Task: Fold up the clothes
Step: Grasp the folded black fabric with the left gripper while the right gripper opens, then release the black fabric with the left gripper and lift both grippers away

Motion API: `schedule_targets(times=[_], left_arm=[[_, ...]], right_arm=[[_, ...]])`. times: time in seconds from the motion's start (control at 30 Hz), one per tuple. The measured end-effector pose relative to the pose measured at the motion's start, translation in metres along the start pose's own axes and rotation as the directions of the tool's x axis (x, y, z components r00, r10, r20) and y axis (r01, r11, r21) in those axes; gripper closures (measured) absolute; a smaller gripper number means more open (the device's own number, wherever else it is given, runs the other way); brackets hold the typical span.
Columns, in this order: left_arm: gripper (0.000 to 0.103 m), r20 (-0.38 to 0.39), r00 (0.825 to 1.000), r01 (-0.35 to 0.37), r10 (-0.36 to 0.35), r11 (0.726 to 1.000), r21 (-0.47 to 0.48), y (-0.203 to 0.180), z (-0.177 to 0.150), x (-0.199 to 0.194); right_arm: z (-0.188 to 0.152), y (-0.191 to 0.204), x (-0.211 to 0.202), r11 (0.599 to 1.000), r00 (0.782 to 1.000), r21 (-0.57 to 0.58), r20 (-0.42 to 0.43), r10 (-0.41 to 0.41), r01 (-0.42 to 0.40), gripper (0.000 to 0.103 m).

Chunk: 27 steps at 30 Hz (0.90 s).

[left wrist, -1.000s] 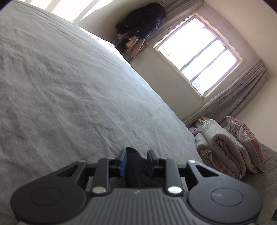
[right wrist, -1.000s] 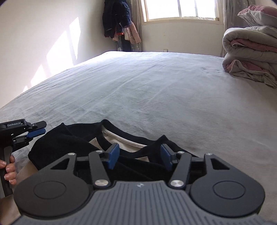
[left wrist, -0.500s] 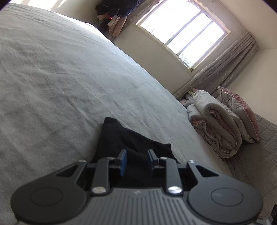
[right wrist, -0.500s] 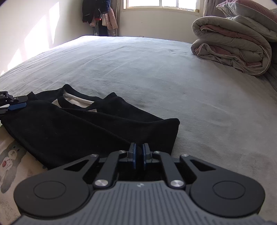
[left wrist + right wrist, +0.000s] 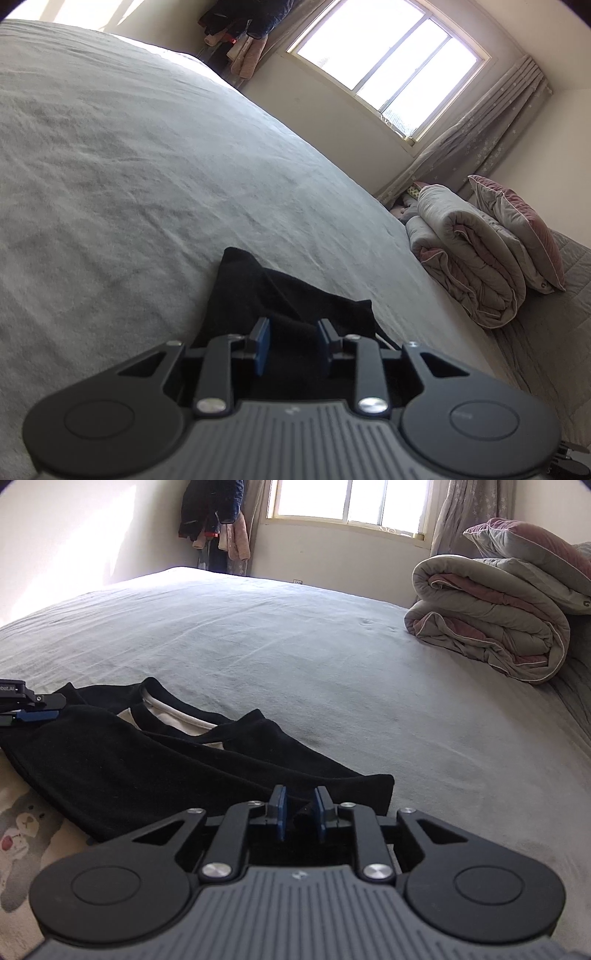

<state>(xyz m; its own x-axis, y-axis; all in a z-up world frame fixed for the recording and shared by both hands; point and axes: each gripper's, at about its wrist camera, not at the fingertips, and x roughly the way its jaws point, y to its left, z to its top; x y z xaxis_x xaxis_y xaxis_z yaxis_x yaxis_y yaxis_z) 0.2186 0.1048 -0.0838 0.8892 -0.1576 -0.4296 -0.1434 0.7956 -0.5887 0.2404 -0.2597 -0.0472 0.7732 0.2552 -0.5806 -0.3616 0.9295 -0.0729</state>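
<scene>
Right wrist view: black garment (image 5: 155,760) lies folded on the grey bedsheet (image 5: 332,657), its neckline with a pale inner band turned toward the window. The sleeve end reaches the right gripper (image 5: 300,814); the blue pads stand a narrow gap apart with a peak of dark cloth between them, though contact with the pads cannot be told. The left gripper (image 5: 35,707) sits at the far left edge of the garment, at the shoulder, seen side-on.

Left wrist view: left gripper (image 5: 293,345) has its jaws parted to a middling width, black cloth (image 5: 280,295) lying between and ahead of the fingers, not pinched. The cloth rises to a point on the bedsheet (image 5: 147,166) just beyond the fingertips. A rolled quilt (image 5: 469,258) and a pillow (image 5: 517,229) lie well apart, to the right.
</scene>
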Motion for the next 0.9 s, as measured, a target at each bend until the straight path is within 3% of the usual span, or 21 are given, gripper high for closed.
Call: schedule_targets(times=[0.07, 0.17, 0.27, 0.37, 0.4, 0.47, 0.67, 0.77, 0.8, 0.9], left_arm=[[0.074, 0.009, 1.000, -0.010, 0.010, 1.000, 0.020, -0.003, -0.002, 0.000], [0.072, 0.031, 0.999, -0.032, 0.029, 0.996, 0.078, -0.009, -0.008, 0.000], [0.071, 0.036, 0.999, -0.036, 0.033, 0.996, 0.087, -0.010, -0.009, 0.003], [0.068, 0.029, 1.000, 0.011, -0.012, 0.999, 0.043, -0.002, -0.006, 0.002], [0.067, 0.025, 0.999, 0.033, -0.033, 0.999, 0.023, 0.002, -0.004, 0.001], [0.065, 0.021, 0.996, 0.083, -0.083, 0.996, -0.012, 0.008, -0.001, -0.005], [0.052, 0.048, 0.984, 0.168, -0.172, 0.983, 0.079, 0.007, 0.004, -0.056], [0.050, -0.043, 0.992, 0.126, -0.123, 0.988, 0.090, 0.018, -0.002, -0.056], [0.052, -0.072, 0.991, 0.120, -0.114, 0.989, 0.088, 0.024, -0.005, -0.055], [0.053, -0.086, 0.990, 0.117, -0.111, 0.991, 0.066, 0.033, -0.002, -0.069]], right_arm=[[0.002, 0.022, -0.001, 0.998, 0.998, -0.004, -0.014, 0.068, -0.068, 0.063], [-0.006, 0.054, 0.001, 0.993, 0.993, -0.067, -0.070, 0.094, -0.099, 0.063], [-0.028, 0.053, -0.006, 0.993, 0.997, -0.116, -0.081, 0.005, -0.015, 0.067], [-0.041, 0.013, -0.025, 0.998, 0.997, 0.060, -0.076, 0.017, -0.012, 0.067], [-0.042, 0.003, -0.029, 0.993, 0.996, 0.119, -0.078, 0.031, -0.022, 0.075], [-0.042, -0.006, -0.039, 0.979, 0.996, 0.199, -0.071, 0.051, -0.036, 0.078], [-0.046, -0.002, -0.045, 0.965, 0.997, 0.263, -0.070, 0.029, -0.010, 0.054], [-0.049, 0.001, -0.047, 0.958, 0.997, 0.287, -0.073, 0.014, 0.008, 0.055], [-0.050, 0.002, -0.047, 0.955, 0.997, 0.295, -0.074, 0.009, 0.014, 0.059], [-0.053, 0.005, -0.050, 0.947, 0.997, 0.320, -0.078, -0.006, 0.030, 0.057]])
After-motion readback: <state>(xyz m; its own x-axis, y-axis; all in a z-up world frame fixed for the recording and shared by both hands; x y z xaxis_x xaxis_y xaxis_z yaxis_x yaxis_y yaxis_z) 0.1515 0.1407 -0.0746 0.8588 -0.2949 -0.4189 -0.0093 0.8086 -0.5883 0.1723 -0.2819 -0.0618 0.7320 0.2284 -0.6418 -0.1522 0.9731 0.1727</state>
